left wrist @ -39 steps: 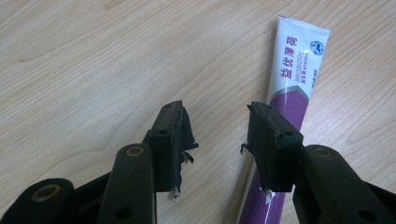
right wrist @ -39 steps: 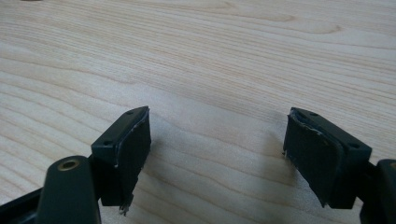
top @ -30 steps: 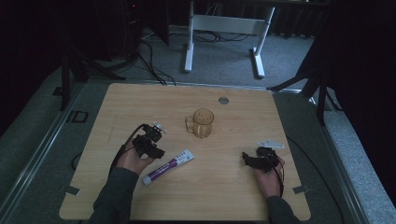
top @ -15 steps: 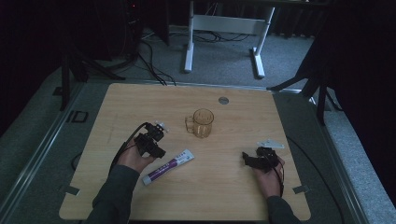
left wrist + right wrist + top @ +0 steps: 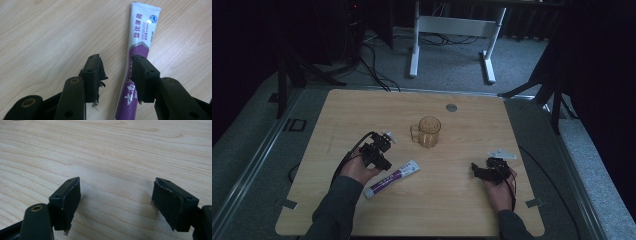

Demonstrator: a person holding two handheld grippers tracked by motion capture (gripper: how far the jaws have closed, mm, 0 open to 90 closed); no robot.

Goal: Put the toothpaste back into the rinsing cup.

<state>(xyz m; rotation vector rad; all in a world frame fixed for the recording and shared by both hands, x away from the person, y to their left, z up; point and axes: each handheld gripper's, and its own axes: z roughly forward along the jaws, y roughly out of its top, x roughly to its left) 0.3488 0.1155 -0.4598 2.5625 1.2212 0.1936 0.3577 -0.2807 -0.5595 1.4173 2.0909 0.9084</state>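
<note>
Table (image 5: pixel 362 115) holds one toothpaste tube (image 5: pixel 392 178), one mug (image 5: pixel 428 132); both claws (image 5: pixel 116 75) (image 5: pixel 116 200) gape.

White frame (image 5: pixel 452 37) and cables (image 5: pixel 372 55), perhaps, beyond the table (image 5: pixel 362 107).

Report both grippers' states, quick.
Left gripper: open, one jaw over the toothpaste tube, not clamping it.
Right gripper: open, wide, nothing between its jaws.

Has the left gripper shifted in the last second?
Yes, slightly: the left gripper edged away from the person toward the clear amber glass mug.
</note>
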